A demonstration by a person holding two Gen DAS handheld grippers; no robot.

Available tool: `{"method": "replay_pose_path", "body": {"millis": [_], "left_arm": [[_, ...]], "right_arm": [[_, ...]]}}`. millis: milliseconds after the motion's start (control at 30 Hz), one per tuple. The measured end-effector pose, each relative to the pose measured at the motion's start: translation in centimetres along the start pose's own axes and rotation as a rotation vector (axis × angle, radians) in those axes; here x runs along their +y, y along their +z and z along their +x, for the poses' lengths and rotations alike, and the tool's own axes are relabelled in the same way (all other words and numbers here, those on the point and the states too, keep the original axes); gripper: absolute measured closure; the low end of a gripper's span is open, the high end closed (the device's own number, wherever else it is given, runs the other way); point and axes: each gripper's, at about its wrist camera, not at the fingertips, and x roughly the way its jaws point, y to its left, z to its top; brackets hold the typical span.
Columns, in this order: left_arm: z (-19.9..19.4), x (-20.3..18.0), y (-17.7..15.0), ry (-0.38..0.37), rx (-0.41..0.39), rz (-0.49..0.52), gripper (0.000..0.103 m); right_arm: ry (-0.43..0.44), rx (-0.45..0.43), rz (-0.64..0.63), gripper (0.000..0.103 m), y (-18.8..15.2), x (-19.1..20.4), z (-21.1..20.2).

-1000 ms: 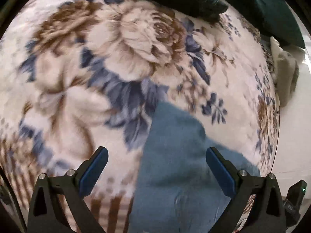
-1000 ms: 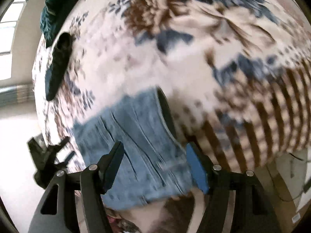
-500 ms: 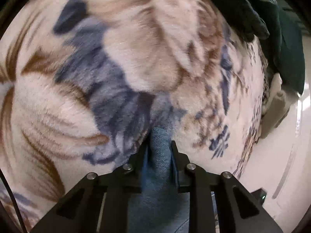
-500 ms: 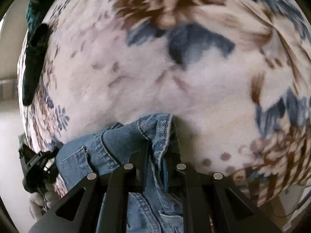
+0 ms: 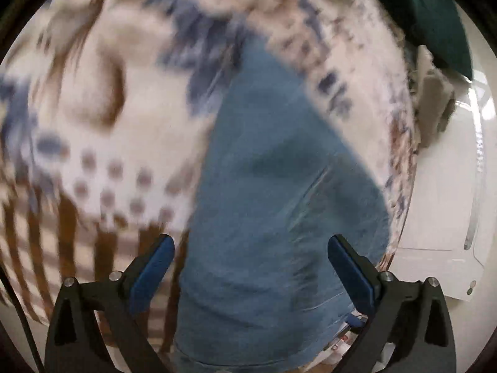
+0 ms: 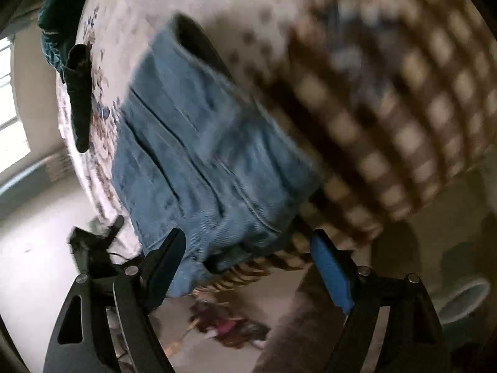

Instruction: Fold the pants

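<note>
Blue denim pants (image 5: pixel 273 205) lie folded on the cream, brown and blue floral fleece blanket (image 5: pixel 102 143) of a bed, both hand-held grippers released.

The left hand-held gripper (image 5: pixel 250 264) has just spread its jaws, blue pads apart above the denim; the right hand-held gripper (image 6: pixel 248 267) has likewise just opened over the pants' near edge (image 6: pixel 198 161), gripping nothing. Both views are blurred.

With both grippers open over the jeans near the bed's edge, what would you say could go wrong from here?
The jeans lie at the edge of the floral blanket, one corner hanging past it, so a tug could slide them to the floor. The jaws of the left gripper and right gripper have just been opening, with no denim pinched; the fold might relax. Both views are blurred, so a regrasp may catch blanket.
</note>
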Motion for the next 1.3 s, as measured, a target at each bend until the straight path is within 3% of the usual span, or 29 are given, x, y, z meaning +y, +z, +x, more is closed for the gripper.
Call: {"method": "replay_pose_path", "body": {"millis": [100, 167, 267, 400, 533, 633, 767, 833, 900, 933, 967, 1000, 1100, 1300], "left_arm": [[1.4, 1.8, -0.6, -0.031, 0.012, -0.034, 0.002], [1.5, 2.1, -0.4, -0.043, 0.018, -0.03, 0.002], [1.6, 2.3, 0.0, -0.054, 0.04, 0.0, 0.001], [1.4, 2.6, 0.1, -0.072, 0.05, 0.0, 0.001], [1.2, 3.0, -0.3, -0.068, 0.053, 0.018, 0.001], [1.6, 2.7, -0.2, -0.063, 0.058, 0.023, 0.001], [2.5, 2.2, 0.0, -0.072, 0.055, 0.015, 0.001], [2.4, 1.6, 0.0, -0.085, 0.043, 0.033, 0.002], [1.9, 0.6, -0.3, -0.129, 0.022, 0.081, 0.044], [1.5, 0.1, -0.4, -0.123, 0.009, 0.107, 0.048], [1.2, -0.3, -0.5, -0.133, -0.001, 0.122, 0.063], [0.8, -0.5, -0.6, -0.154, -0.01, 0.128, 0.069], [-0.9, -1.0, -0.8, -0.202, -0.037, 0.129, 0.076], [-5.9, -3.3, 0.1, -0.272, -0.1, 0.159, 0.078]], "right_arm": [[0.088, 0.022, -0.034, 0.019, 0.8, -0.2, 3.6], [0.106, 0.035, -0.072, 0.013, 1.9, 0.0, 5.8], [0.148, 0.018, -0.056, 0.013, 2.5, 0.4, 6.2], [0.145, -0.063, -0.201, 0.027, -0.3, 3.5, 3.4], [0.067, -0.118, -0.289, 0.028, -1.6, 6.1, 2.8], [0.027, -0.081, -0.249, 0.026, 0.4, 6.0, 4.9], [0.117, -0.039, -0.116, 0.027, 2.8, 3.6, 6.7], [0.124, -0.061, -0.135, 0.037, 2.2, 3.8, 6.5], [0.116, -0.086, -0.175, 0.055, 1.0, 4.4, 6.3], [0.138, -0.102, -0.166, 0.057, 0.4, 4.5, 6.1], [0.146, -0.112, -0.162, 0.061, 0.0, 4.7, 6.0], [0.146, -0.127, -0.166, 0.063, -0.2, 4.9, 5.7], [0.129, -0.162, -0.187, 0.066, -1.3, 6.9, 5.3], [0.133, -0.203, -0.246, 0.068, -2.7, 12.7, 3.7]]}}
